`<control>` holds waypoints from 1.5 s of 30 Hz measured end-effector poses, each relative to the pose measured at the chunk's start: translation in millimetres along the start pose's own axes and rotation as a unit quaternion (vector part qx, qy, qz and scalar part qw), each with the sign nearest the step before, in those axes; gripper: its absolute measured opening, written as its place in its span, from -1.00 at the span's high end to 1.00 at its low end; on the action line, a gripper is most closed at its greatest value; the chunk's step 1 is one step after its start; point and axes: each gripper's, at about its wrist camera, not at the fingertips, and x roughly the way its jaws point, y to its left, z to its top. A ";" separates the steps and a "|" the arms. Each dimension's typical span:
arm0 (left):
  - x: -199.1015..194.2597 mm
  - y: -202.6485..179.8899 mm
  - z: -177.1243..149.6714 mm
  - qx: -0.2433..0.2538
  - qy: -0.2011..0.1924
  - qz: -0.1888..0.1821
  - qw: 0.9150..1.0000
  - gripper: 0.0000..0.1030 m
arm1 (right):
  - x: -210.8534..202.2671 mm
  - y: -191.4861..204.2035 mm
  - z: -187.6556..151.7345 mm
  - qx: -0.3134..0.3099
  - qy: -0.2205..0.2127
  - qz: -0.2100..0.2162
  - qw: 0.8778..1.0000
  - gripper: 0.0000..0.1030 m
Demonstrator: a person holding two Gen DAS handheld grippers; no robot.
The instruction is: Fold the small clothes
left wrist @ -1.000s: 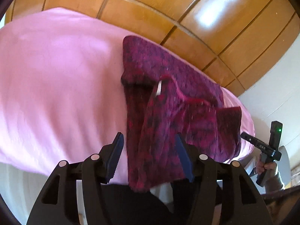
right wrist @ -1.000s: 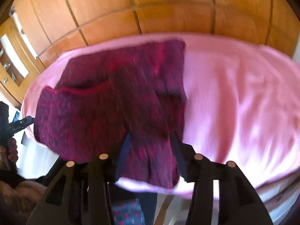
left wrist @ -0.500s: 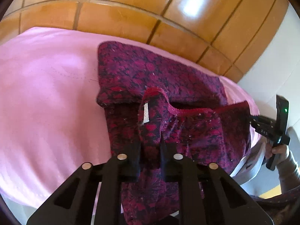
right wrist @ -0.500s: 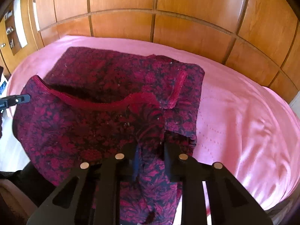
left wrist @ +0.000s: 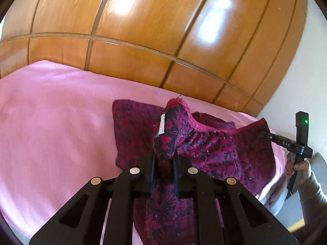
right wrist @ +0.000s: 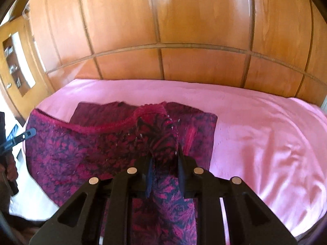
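Glossy wooden panelling [left wrist: 143, 30] walls in the far side of a bed under a smooth pink sheet [left wrist: 51, 122], with an open wooden cabinet [right wrist: 16, 61] off at the edge of the right wrist view. On that sheet, towards its near edge, lies the dark red patterned garment [right wrist: 71, 149], its far part flat while its trimmed hem stands lifted and stretched between the two tools. The left gripper [left wrist: 163, 159] and the right gripper [right wrist: 163, 159] are each clamped on a bunched corner of that hem, probably to carry the near half over the flat part as a fold.
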 end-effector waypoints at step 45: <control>131.0 4.6 17.7 -0.003 0.073 0.170 0.983 0.18 | 110.5 36.9 16.9 0.009 0.055 0.002 0.998 -0.07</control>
